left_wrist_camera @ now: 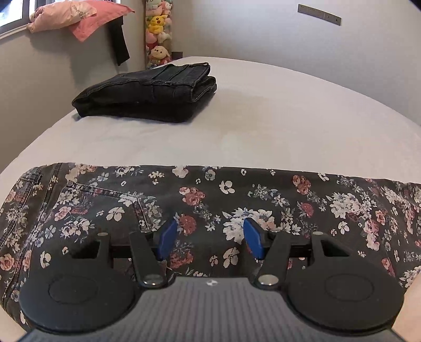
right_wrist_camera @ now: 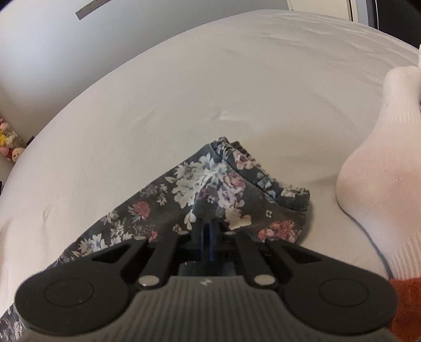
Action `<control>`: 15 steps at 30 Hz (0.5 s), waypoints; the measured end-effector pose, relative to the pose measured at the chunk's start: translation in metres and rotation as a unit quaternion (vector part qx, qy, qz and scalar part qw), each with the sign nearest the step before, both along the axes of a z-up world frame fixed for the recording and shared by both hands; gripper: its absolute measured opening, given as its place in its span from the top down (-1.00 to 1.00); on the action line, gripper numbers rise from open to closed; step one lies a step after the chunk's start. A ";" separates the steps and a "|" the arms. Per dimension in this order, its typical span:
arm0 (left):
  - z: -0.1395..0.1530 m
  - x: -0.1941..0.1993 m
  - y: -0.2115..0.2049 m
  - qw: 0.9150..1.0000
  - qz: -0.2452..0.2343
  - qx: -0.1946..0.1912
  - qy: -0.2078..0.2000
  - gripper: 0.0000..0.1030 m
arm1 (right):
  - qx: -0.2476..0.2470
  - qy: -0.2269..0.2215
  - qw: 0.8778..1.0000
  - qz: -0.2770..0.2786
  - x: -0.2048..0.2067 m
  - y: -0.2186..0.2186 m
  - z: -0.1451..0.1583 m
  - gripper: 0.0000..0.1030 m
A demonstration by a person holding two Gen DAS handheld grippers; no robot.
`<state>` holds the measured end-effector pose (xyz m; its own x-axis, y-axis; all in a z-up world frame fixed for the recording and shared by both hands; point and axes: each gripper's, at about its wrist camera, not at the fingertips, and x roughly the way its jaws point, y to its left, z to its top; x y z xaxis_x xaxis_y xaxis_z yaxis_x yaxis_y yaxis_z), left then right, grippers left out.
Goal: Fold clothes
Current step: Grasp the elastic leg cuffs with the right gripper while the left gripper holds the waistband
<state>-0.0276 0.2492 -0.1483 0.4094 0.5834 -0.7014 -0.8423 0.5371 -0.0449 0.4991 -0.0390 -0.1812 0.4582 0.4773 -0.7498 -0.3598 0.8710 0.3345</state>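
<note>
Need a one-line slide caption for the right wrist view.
Right gripper pinches the hem end of the floral pants on the white bed, beside a white-socked foot.

Trousers [left_wrist_camera: 236, 200] under my claws: dark charcoal ground, printed with white, rust-red and pink flowers, hem [right_wrist_camera: 265, 179] faded grey. My pads [left_wrist_camera: 168, 236] blue, on black arms. Bed sheet [left_wrist_camera: 263, 131] plain off-white. Folded jeans [left_wrist_camera: 147, 94] black. Pillow [left_wrist_camera: 73, 18] pink. Plush toys [left_wrist_camera: 158, 31] yellow, pink and white. My sock [right_wrist_camera: 381, 171] white, with an orange cuff [right_wrist_camera: 407, 310] below it.
</note>
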 end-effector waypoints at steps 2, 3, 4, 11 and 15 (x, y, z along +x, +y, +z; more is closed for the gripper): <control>-0.001 -0.001 0.000 1.000 0.002 -0.001 0.001 -0.28 | -0.009 0.003 1.000 0.003 0.002 0.000 0.003 0.82; -0.001 -0.001 0.001 1.000 0.002 -0.001 0.002 -0.28 | -0.016 0.003 1.000 0.005 0.003 0.000 0.005 0.77; -0.001 -0.001 0.001 1.000 0.003 -0.001 0.003 -0.28 | -0.023 0.004 1.000 0.006 0.004 0.001 0.008 0.58; -0.002 -0.003 0.002 1.000 0.005 -0.003 0.001 -0.28 | -0.025 0.010 0.999 0.035 0.019 -0.012 0.030 -0.15; -0.003 -0.001 0.000 1.000 0.001 0.002 0.007 -0.28 | -0.006 0.029 0.999 0.038 0.030 -0.026 0.031 -0.27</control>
<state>-0.0284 0.2495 -0.1509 0.3978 0.5865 -0.7056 -0.8439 0.5356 -0.0306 0.5287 -0.0646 -0.1498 0.3767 0.5000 -0.7798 -0.4051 0.8459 0.3468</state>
